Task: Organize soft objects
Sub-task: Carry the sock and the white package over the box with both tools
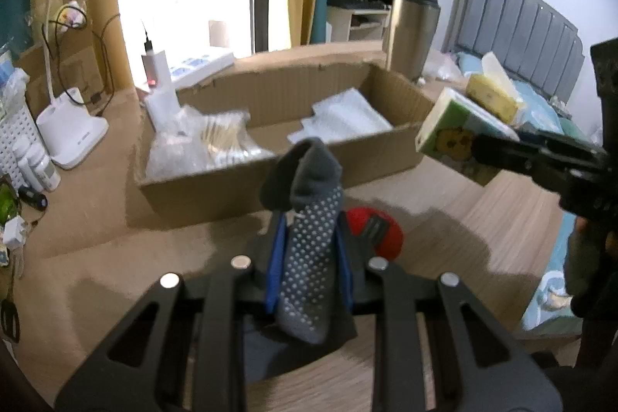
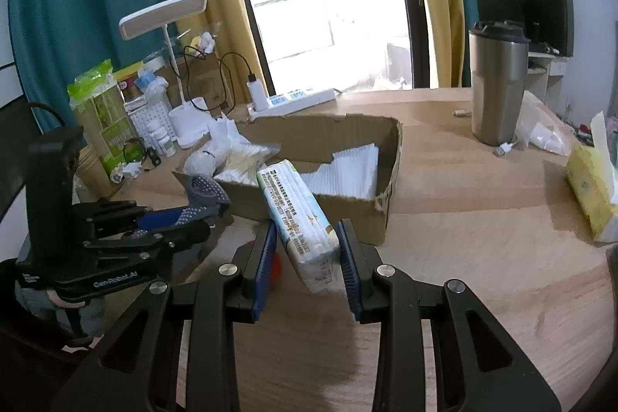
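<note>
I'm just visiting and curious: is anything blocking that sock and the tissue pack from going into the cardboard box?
Nothing visible does. The left gripper holds the grey dotted sock and the right gripper the tissue pack, both just short of the cardboard box's near wall. The box is open-topped, with bare floor between its plastic bags and white sheets.

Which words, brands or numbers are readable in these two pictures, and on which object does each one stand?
"GenRobot.AI": white letters on the black body of the left gripper, seen in the right wrist view.
Tissue pack held in the right gripper: dense printed lines, too small to read.
Green package: print too blurred to read.
Lamp base: small grey mark, unreadable.
</note>
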Demonstrator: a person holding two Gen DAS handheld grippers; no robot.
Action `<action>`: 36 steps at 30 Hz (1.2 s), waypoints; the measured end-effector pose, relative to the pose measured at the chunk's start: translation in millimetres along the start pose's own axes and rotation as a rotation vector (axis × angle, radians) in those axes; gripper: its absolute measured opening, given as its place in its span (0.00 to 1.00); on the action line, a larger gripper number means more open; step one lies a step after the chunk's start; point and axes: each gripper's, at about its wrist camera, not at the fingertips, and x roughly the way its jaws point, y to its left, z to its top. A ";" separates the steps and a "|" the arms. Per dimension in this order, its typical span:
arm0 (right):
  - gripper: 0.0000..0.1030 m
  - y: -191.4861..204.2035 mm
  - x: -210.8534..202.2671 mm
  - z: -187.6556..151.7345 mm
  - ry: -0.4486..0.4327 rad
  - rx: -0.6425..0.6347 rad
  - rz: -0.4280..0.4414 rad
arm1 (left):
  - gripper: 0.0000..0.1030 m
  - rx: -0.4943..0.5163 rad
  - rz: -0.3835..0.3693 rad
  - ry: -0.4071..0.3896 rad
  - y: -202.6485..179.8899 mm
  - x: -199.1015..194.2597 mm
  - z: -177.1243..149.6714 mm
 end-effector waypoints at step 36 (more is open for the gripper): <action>0.33 -23.8 -11.1 39.6 -0.088 -0.010 -0.031 | 0.25 -0.055 -0.030 -0.180 10.4 -41.8 64.1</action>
